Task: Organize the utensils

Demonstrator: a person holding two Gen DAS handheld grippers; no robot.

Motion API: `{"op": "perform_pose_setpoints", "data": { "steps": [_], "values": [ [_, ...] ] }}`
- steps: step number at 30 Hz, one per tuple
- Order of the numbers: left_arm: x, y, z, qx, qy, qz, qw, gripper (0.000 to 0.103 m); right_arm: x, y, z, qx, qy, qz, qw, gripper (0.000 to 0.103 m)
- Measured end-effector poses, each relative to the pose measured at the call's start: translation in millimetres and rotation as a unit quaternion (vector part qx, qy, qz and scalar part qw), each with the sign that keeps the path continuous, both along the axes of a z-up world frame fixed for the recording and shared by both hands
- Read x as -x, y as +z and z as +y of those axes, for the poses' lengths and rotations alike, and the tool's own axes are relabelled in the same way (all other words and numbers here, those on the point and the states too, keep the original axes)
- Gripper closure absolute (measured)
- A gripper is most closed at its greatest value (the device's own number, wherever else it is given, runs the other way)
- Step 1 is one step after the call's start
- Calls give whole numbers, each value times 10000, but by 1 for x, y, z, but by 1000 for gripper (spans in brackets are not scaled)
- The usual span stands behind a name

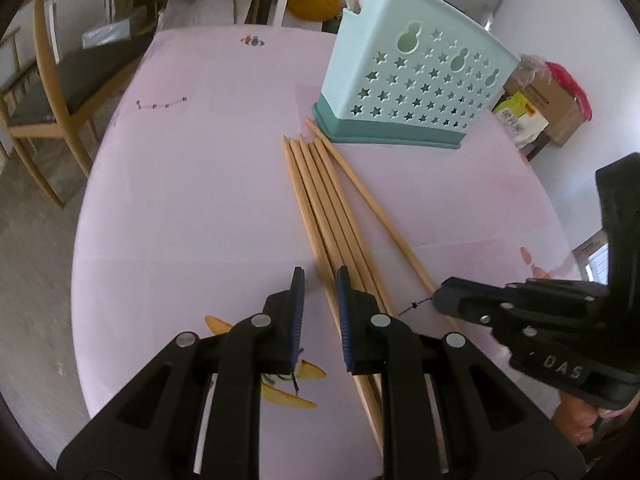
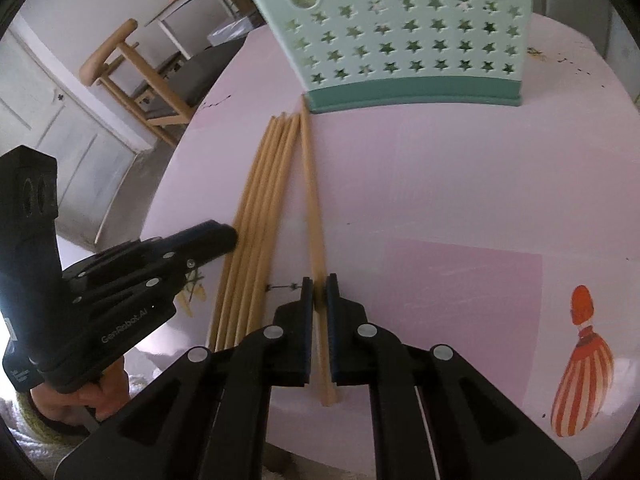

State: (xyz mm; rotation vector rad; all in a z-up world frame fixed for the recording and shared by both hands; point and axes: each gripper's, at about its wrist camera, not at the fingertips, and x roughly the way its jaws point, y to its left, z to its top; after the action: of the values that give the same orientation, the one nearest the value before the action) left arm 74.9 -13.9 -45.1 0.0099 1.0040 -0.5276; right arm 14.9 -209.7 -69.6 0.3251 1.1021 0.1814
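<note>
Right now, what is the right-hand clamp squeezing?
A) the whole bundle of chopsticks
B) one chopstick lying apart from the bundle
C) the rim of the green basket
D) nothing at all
B: the right gripper is closed on a single chopstick that lies apart from the bundle of chopsticks, with the basket standing untouched farther back on the table.

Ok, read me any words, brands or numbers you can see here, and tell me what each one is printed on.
"DAS" on the body of the right tongs.
"GenRobot.AI" on the body of the left tongs.
Print on the yellow-green package beside the cardboard box: too blurred to read.
</note>
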Motion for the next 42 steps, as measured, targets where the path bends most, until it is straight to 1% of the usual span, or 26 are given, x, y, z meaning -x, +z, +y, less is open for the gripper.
{"op": "perform_pose_setpoints", "data": {
  "steps": [6, 9, 12, 15, 17, 21, 23, 26, 28, 30, 32, 36, 39, 42],
  "values": [
    [-6, 1, 0, -294, -7, -231, 9993, 88, 2, -2, -7, -113, -58, -46, 9999, 96],
    [-10, 0, 4, -389, 106, -265, 9988, 88, 4, -2, -10, -102, -70, -77, 9999, 96],
    [-15, 0, 15, -524, 316, -310, 9976, 88, 4, 0, -9, -2, -86, -109, 9999, 96],
    [-20, 0, 25, -546, 440, -257, 9972, 88, 5, 2, -10, 70, -93, -93, 9999, 96],
    [-21, 1, 31, -504, 479, -184, 9974, 88, 6, 2, -12, 98, -79, -62, 9999, 96],
    [-23, 4, 47, -129, 454, 84, 9989, 88, 6, 5, -11, 183, 18, -43, 9998, 95],
    [-22, 3, 48, -141, 395, 91, 9991, 88, 3, 5, -8, 249, 123, -67, 9996, 95],
    [-18, 3, 44, -269, 286, 53, 9992, 88, -3, 2, -3, 359, 218, -77, 9991, 94],
    [-15, 3, 41, -379, 234, 16, 9990, 89, -7, 4, 5, 552, 326, -179, 9978, 94],
    [-13, 3, 41, -426, 222, 19, 9988, 98, -8, 6, 9, 731, 404, -210, 9963, 94],
    [-12, 3, 44, -406, 266, 66, 9988, 99, -8, 7, 11, 816, 452, -215, 9954, 95],
    [-4, 5, 54, -341, 353, 215, 9986, 99, -1, 8, 7, 806, 511, -119, 9954, 96],
    [3, 6, 58, -295, 338, 379, 9983, 99, 9, 7, 0, 843, 539, -20, 9950, 96],
    [9, 6, 61, -241, 287, 459, 9982, 98, 15, 8, -8, 856, 570, 103, 9946, 96]
  ]
}}
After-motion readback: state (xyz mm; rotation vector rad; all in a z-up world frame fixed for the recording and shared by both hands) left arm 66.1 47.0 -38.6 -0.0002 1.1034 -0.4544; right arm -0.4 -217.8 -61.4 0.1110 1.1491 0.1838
